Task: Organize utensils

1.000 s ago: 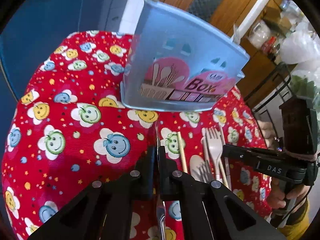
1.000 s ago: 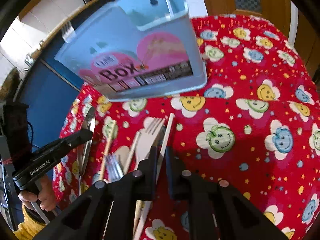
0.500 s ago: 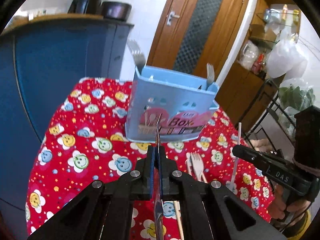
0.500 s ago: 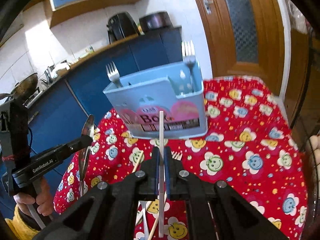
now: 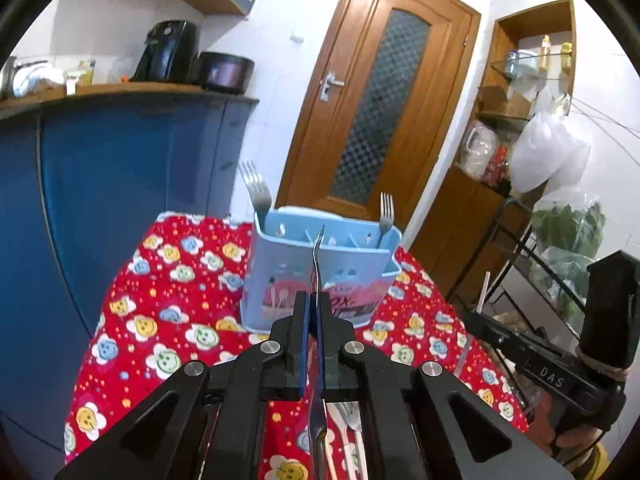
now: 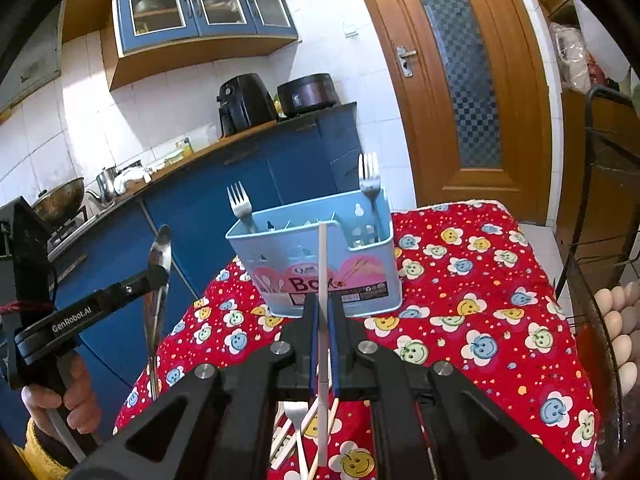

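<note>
A light blue utensil holder (image 5: 288, 276) (image 6: 360, 276) stands on the red flowered tablecloth (image 5: 168, 320). Two metal forks (image 6: 240, 204) (image 6: 370, 176) stand upright at its two ends. My left gripper (image 5: 315, 308) is shut on a metal spoon (image 5: 317, 264), raised above the table in front of the holder. The right wrist view shows that spoon (image 6: 160, 252) with its bowl up. My right gripper (image 6: 323, 312) is shut on a thin white stick (image 6: 322, 264), also raised and upright before the holder. The left wrist view has this stick (image 5: 483, 294) at its right.
Loose forks and chopsticks (image 6: 296, 420) (image 5: 348, 420) lie on the cloth under the grippers. A blue counter (image 5: 120, 168) flanks the table's left, a wooden door (image 5: 372, 112) stands behind, and a black wire rack (image 6: 600, 240) with eggs (image 6: 616, 320) is at the right.
Both grippers have risen and tilted up, lifting the spoon and the white stick off the cloth. The holder now looks smaller and lower in both views.
</note>
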`<state>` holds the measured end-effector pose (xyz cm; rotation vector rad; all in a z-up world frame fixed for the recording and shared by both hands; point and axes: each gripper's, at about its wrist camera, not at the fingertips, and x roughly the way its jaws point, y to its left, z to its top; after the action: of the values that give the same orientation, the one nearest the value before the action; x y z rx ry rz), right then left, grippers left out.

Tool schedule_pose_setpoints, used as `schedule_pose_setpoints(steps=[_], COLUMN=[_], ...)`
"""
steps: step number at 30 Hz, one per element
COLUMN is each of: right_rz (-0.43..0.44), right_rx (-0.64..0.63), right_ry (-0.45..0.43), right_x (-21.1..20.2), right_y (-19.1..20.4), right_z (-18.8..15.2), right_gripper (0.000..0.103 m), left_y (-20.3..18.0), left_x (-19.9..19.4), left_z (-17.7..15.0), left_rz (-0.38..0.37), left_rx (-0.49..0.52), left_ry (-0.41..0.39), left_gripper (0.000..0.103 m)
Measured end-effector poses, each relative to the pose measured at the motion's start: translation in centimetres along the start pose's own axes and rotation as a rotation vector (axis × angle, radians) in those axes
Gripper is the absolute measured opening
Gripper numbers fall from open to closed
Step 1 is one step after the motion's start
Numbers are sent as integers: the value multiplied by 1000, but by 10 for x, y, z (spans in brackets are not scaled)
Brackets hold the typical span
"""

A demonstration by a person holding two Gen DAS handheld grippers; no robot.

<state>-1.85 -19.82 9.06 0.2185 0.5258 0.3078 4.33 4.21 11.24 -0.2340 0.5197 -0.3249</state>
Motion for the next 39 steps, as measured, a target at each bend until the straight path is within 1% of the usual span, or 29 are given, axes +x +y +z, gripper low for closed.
schedule_pose_setpoints(steps=[5, 9, 20, 23, 28, 31, 35, 39], right_rz=[-12, -21, -25, -24, -25, -30, -34, -37], right_rx=[-5, -12, 6, 10, 15, 17, 22, 25], right_ry=[-19, -29, -25, -26, -23, -19, -20, -17], right_x=[-5, -9, -6, -6, -2, 1, 7, 13], right_y=[0, -1, -12, -16, -22, -26, -32, -38], right_z=[3, 5, 6, 7, 8, 9, 12, 15], right_gripper=[6, 6, 6, 6, 6, 6, 6, 6], left_y=[0, 0, -3, -6, -4, -4, -7, -9], left_x=[-6, -5, 14, 22, 37, 44, 60, 77], left_z=[13, 30, 80, 94, 114, 124, 137, 141], left_rz=[5, 18, 69, 114, 141, 163, 177, 196], left_rx=[-4, -5, -10, 9, -20, -12, 6, 26], left_ry=[-44, -82, -166, -217, -270, -311, -339, -362], left_gripper=[3, 3, 3, 3, 3, 3, 3, 3])
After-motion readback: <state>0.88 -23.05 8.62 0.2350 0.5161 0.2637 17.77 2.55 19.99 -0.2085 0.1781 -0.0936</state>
